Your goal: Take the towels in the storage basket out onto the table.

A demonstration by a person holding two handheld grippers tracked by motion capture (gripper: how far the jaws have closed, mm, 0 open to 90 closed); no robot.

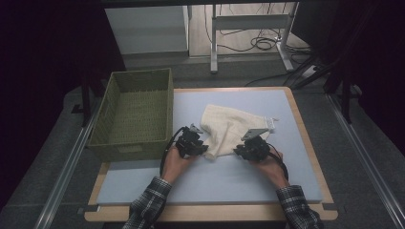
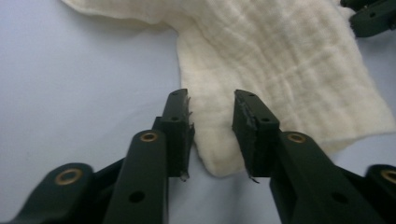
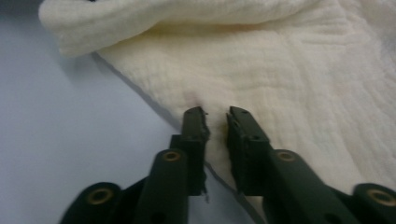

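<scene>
On the tabletop (image 1: 143, 183), your left gripper (image 2: 212, 116) straddles the cream cloth's (image 2: 289, 60) corner, jaws apart; your right gripper (image 3: 217, 123) nearly pinches its edge.

The high view is dim and soft, its left and right edges sunk into near black, while light falls from above onto the pale blue padded surface (image 1: 229, 176). In both gripper views the light is even and without glare. The black fingers (image 2: 177, 121) are blurred at their near ends and sharper at the tips. The cream crinkled cotton cloth (image 3: 289, 79) just beyond the fingers casts a thin, soft shadow along its edge.
</scene>
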